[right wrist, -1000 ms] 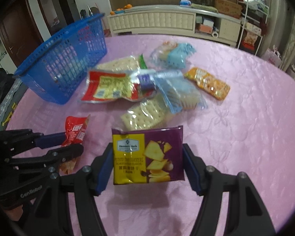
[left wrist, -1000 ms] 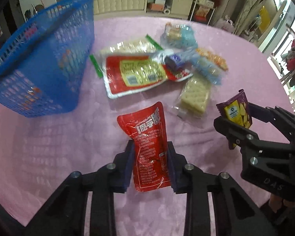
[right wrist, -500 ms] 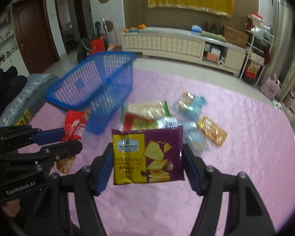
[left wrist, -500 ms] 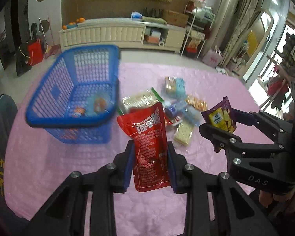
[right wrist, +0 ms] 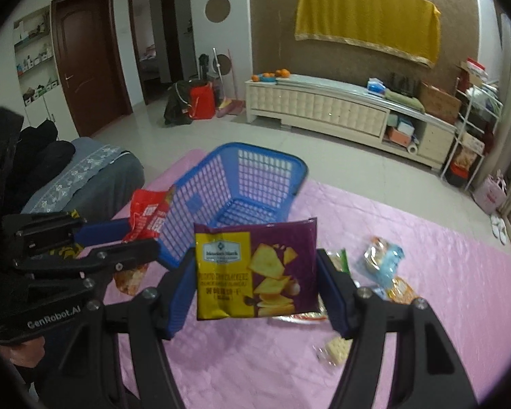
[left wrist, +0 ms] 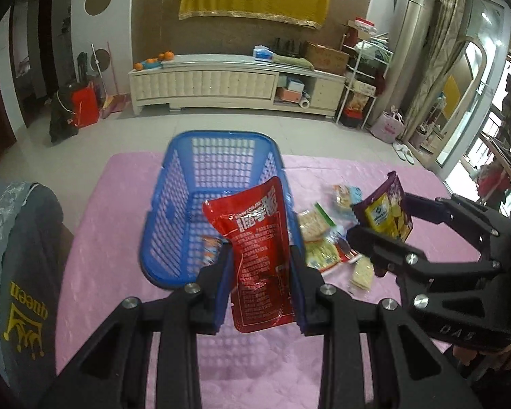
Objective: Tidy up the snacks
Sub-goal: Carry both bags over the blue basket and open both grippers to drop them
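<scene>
My left gripper (left wrist: 260, 283) is shut on a red snack pouch (left wrist: 259, 248), held upright high above the pink table (left wrist: 119, 225). Beyond the pouch stands the blue mesh basket (left wrist: 173, 211), with a small packet or two on its floor. My right gripper (right wrist: 255, 272) is shut on a purple and yellow cracker bag (right wrist: 255, 266), also lifted, with the basket (right wrist: 255, 177) just behind it. In the left wrist view the right gripper (left wrist: 381, 225) hangs to the right with the cracker bag (left wrist: 385, 214). The left gripper (right wrist: 119, 242) with the red pouch (right wrist: 146, 218) shows at the left of the right wrist view.
Several loose snack packets (left wrist: 323, 238) lie on the table right of the basket, among them a blue one (right wrist: 385, 259) and an orange one (right wrist: 402, 289). A grey cloth-covered seat (left wrist: 20, 255) borders the table's left. A cream sideboard (left wrist: 235, 85) stands far behind.
Both grippers have risen well above the table with their packets and swung toward the basket, which now sits straight ahead instead of at the far left.
</scene>
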A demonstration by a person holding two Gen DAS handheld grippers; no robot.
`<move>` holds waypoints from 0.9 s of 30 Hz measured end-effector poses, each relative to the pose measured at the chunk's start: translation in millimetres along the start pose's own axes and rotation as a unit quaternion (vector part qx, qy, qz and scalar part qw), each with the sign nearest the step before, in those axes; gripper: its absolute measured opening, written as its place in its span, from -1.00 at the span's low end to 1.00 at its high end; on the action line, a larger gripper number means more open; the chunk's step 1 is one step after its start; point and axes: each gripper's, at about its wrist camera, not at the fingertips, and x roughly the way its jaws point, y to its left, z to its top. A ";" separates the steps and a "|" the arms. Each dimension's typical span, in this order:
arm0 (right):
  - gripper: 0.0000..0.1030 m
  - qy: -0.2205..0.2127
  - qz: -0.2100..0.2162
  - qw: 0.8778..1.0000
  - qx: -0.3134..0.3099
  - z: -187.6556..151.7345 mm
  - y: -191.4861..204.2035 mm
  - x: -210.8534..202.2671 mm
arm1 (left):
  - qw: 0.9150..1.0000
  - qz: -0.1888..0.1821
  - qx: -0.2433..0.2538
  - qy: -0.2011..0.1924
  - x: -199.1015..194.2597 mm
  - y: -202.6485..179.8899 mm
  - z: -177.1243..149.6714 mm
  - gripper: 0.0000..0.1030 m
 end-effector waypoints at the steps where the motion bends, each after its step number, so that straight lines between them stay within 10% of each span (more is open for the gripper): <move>1: 0.36 0.002 0.002 1.000 0.000 2.9 1.6 3.6 | 1.000 0.000 -0.003 0.001 1.6 4.4 3.1 -0.45; 27: 0.36 0.064 -0.005 0.998 0.017 1.4 -27.8 86.7 | 0.995 -0.010 -0.044 0.084 120.6 20.2 8.1 -0.31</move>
